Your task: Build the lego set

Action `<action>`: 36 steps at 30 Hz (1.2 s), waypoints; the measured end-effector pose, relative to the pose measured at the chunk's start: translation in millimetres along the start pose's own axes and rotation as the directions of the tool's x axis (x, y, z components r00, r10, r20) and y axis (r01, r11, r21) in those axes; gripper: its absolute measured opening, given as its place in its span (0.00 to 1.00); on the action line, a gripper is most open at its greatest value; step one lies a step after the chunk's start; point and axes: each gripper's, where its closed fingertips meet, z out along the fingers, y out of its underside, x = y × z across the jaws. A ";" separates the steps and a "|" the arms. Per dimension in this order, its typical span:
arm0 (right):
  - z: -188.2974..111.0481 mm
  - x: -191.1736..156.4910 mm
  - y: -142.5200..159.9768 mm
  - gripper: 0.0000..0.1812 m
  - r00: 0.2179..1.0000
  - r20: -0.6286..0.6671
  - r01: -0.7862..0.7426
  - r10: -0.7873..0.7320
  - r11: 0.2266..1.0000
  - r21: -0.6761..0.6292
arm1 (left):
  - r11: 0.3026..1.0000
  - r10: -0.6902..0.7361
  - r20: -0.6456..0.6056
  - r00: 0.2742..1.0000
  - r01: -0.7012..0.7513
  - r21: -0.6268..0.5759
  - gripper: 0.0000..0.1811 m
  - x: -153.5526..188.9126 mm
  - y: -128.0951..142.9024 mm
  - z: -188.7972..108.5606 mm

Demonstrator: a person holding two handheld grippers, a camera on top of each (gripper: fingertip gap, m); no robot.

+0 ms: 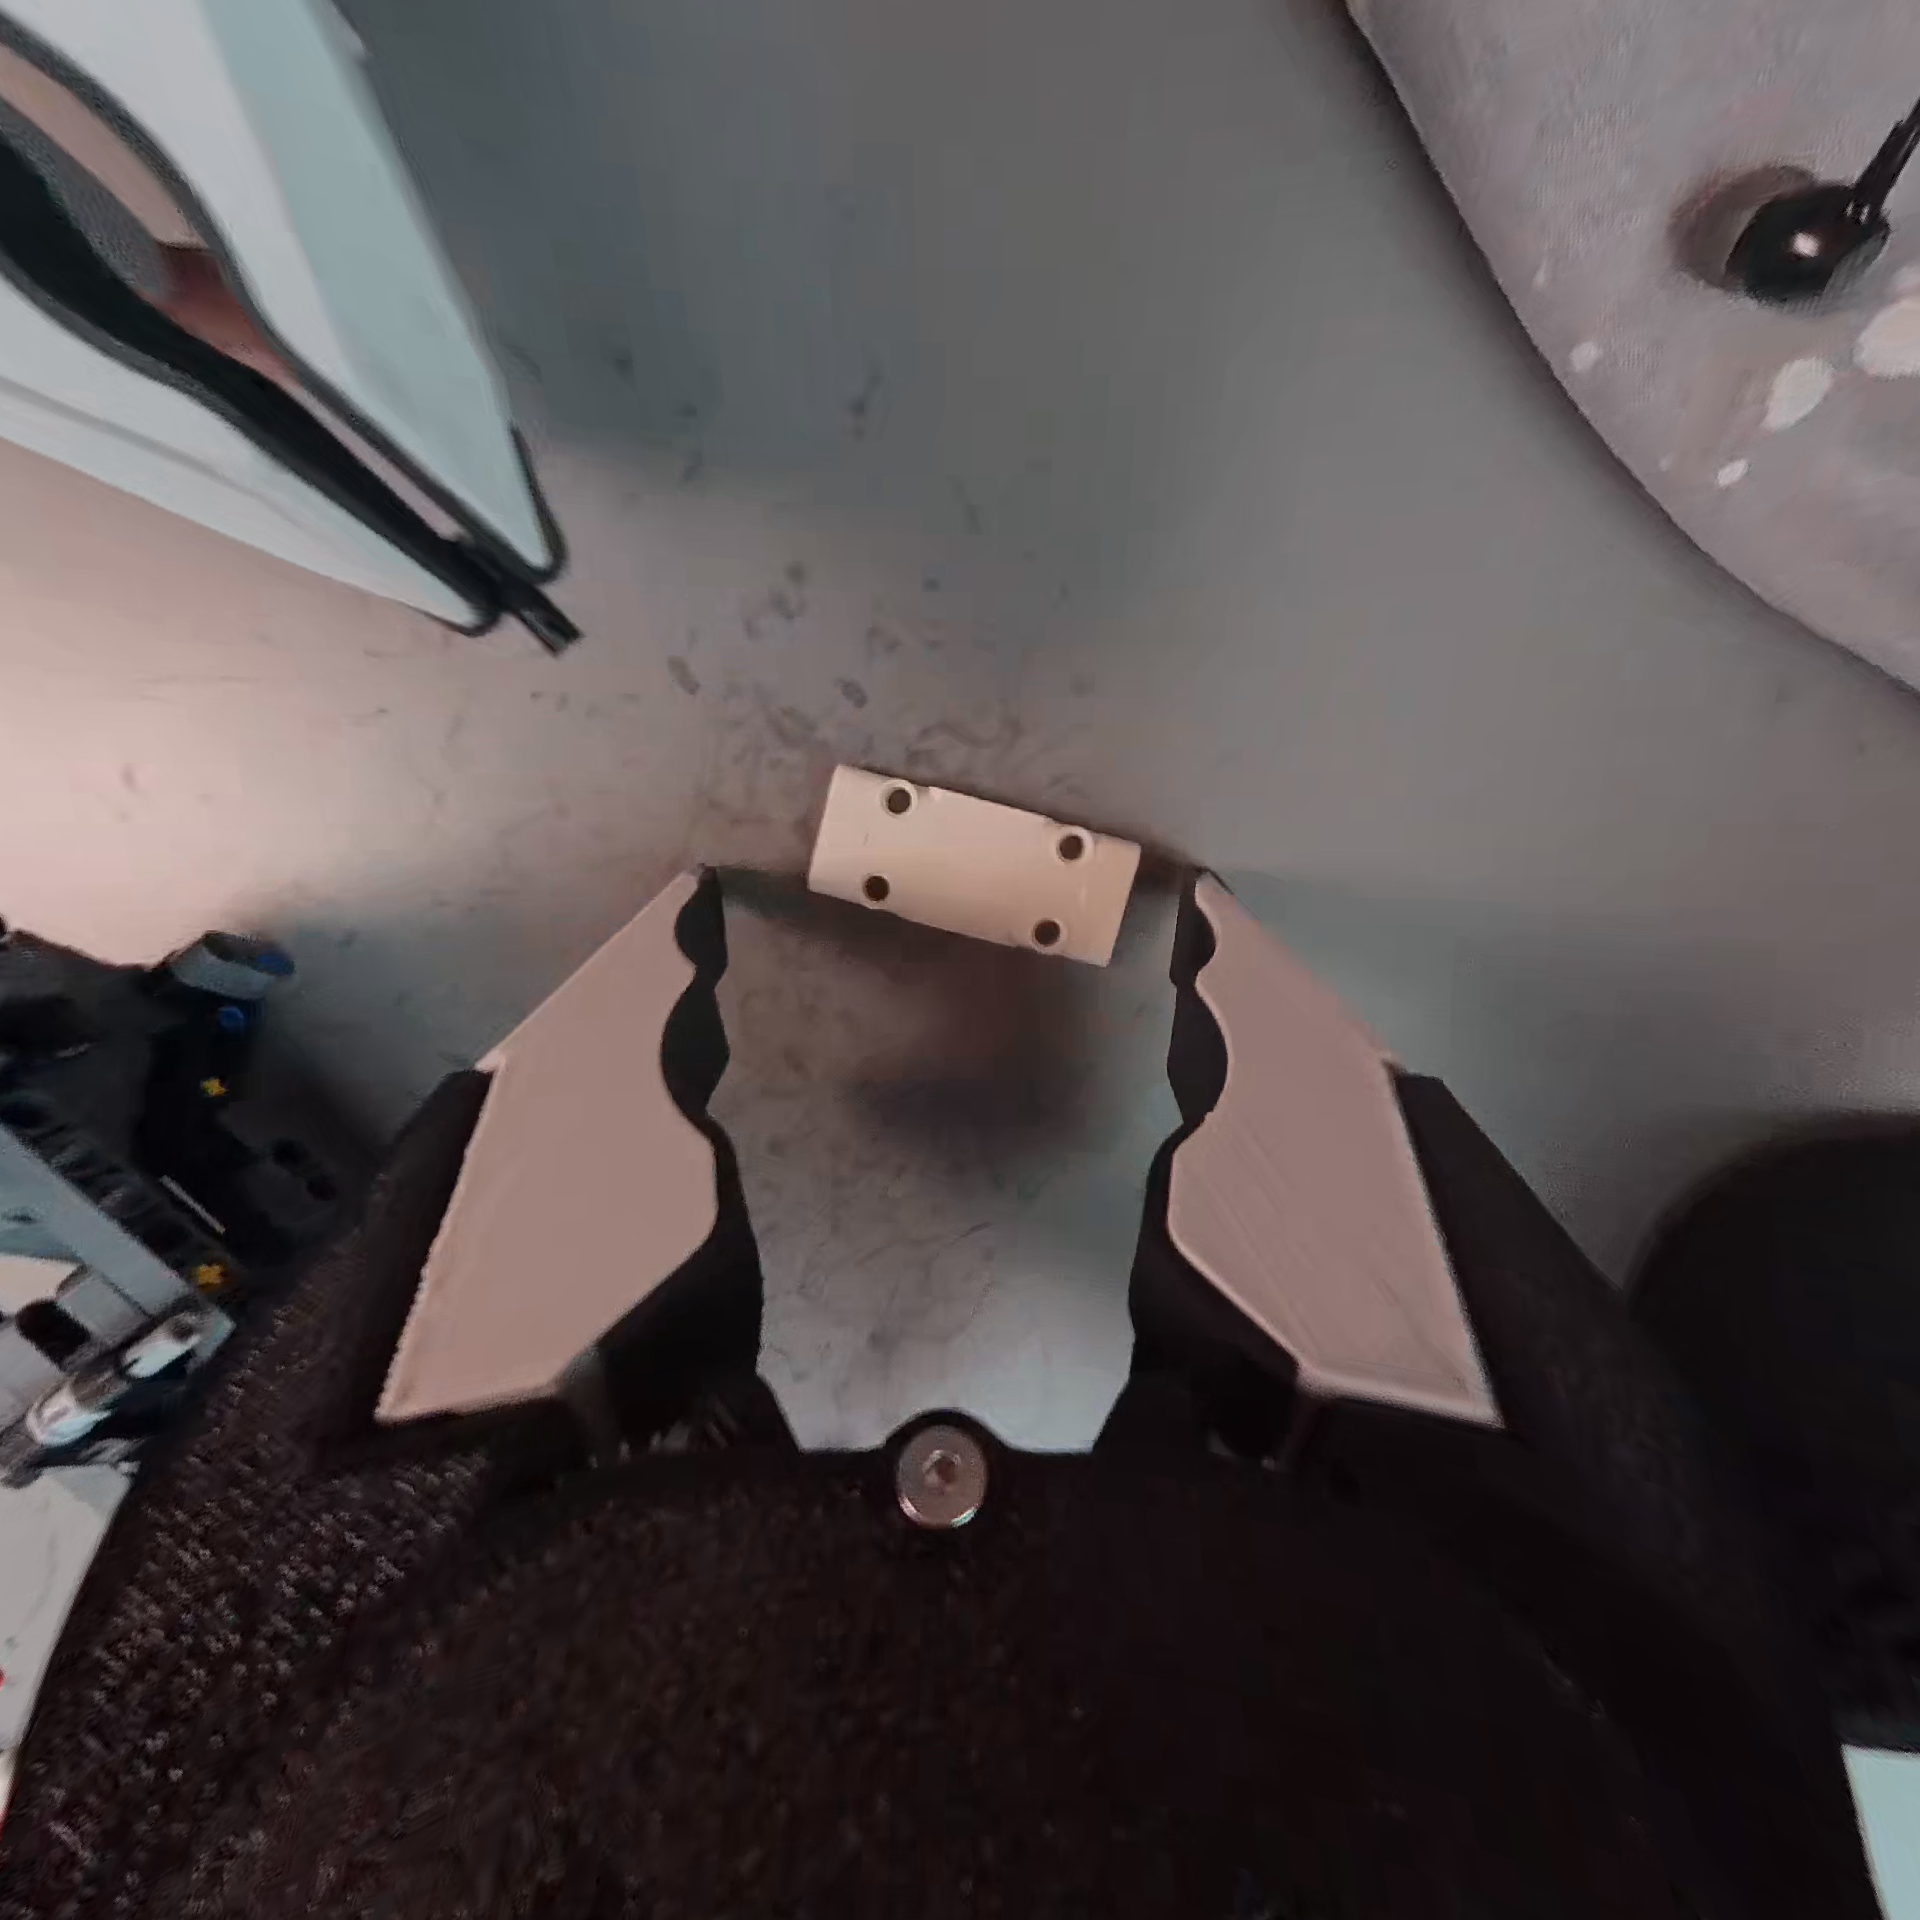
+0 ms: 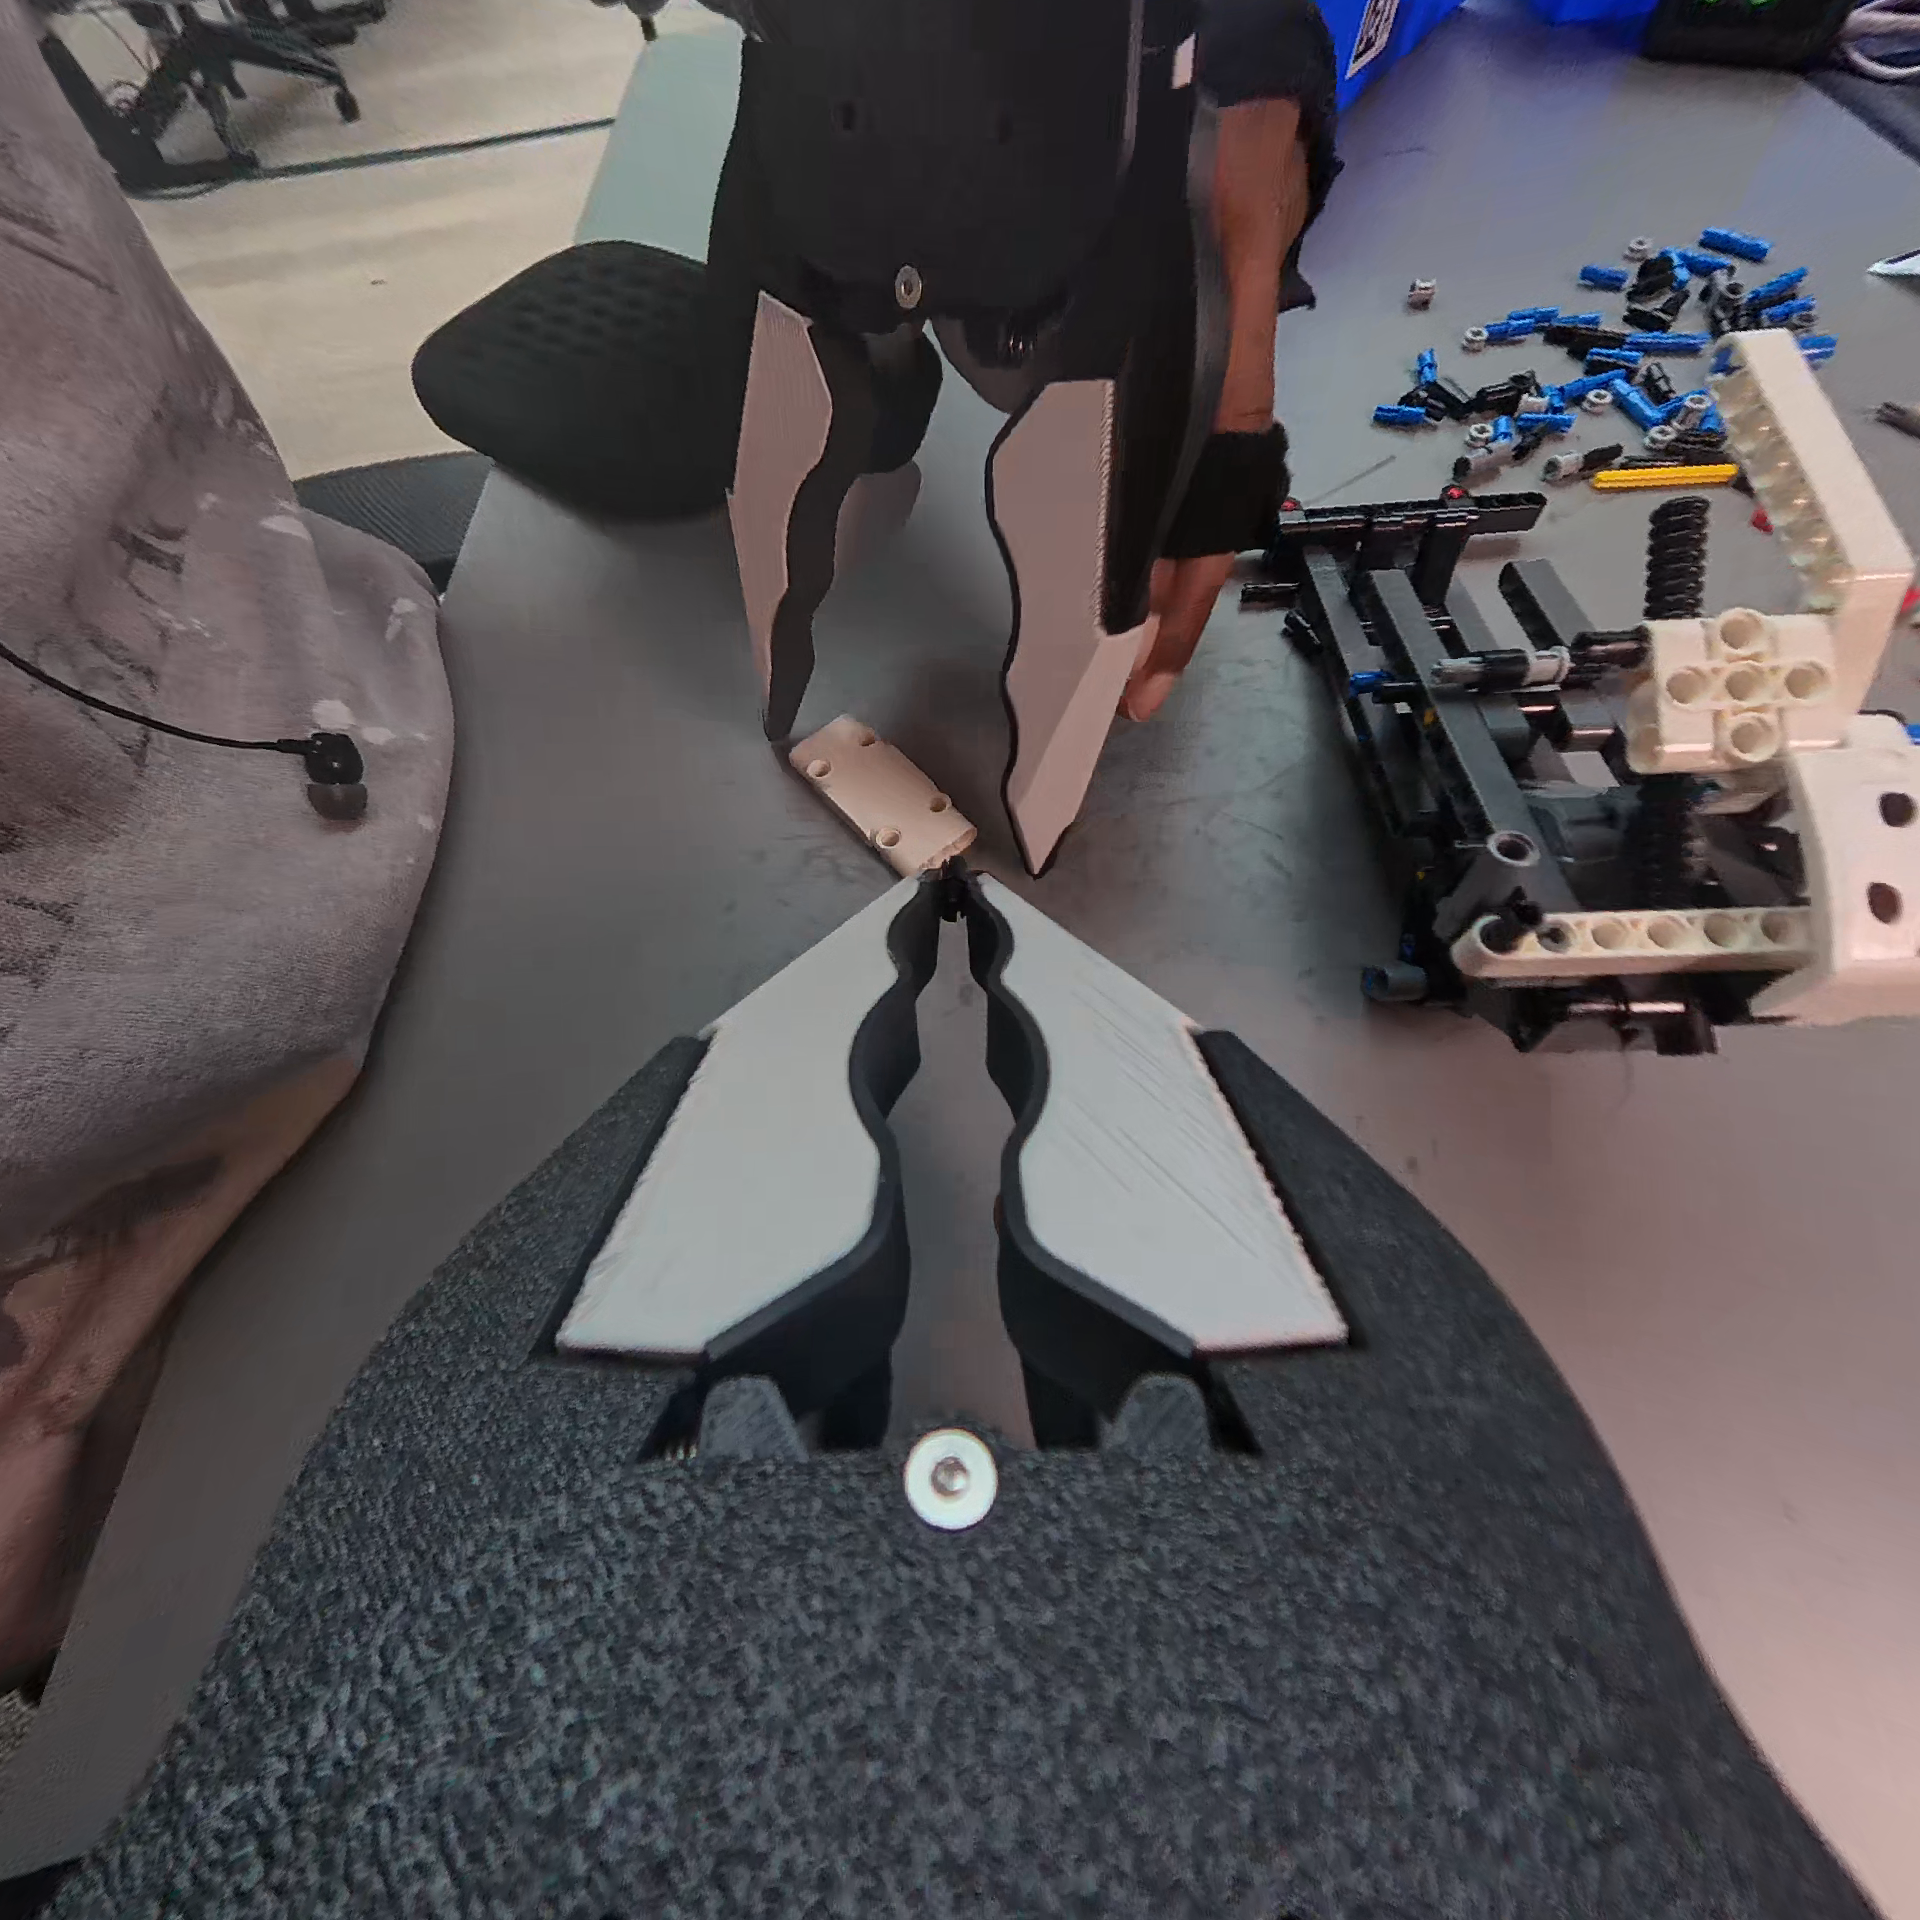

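A white Lego panel piece (image 2: 883, 805) with several holes lies flat on the grey table (image 2: 1351, 1195). My left gripper (image 2: 909, 800) is open and comes down from above, one fingertip at each side of the piece without closing on it. In the left wrist view the piece (image 1: 971, 868) lies just beyond the open left gripper (image 1: 948, 888). My right gripper (image 2: 951, 896) is shut, its tips at the near end of the piece, with a small black pin pinched between them. A half-built black and white Lego model (image 2: 1558, 779) stands to the right.
A pile of loose blue and black pins (image 2: 1610, 364) lies behind the model. A person's grey garment (image 2: 156, 727) with a black clip microphone (image 2: 332, 764) fills the left. A black chair (image 2: 582, 374) stands past the table edge. A hand (image 2: 1174, 644) holds the left gripper.
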 end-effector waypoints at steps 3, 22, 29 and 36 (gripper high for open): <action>-8.0 3.1 -0.1 0.02 1.000 -0.026 -0.011 0.012 1.000 0.024 | 1.000 0.023 -0.025 0.999 -0.023 0.012 0.46 0.8 -0.8 0.5; 15.1 4.3 -12.5 0.02 0.998 -0.053 0.029 -0.024 0.996 0.084 | 0.652 -0.676 0.196 0.710 0.453 0.609 0.33 -34.8 -26.7 -29.6; 17.6 8.9 -13.7 0.02 0.996 -0.089 0.033 -0.027 0.997 0.073 | 0.633 -0.678 0.181 0.713 0.440 0.637 0.33 -35.6 -30.7 -31.4; 14.4 12.6 -8.9 0.02 0.997 -0.079 0.002 0.003 0.998 0.061 | 0.610 -0.706 0.194 0.682 0.444 0.657 0.33 -41.3 -25.3 -35.3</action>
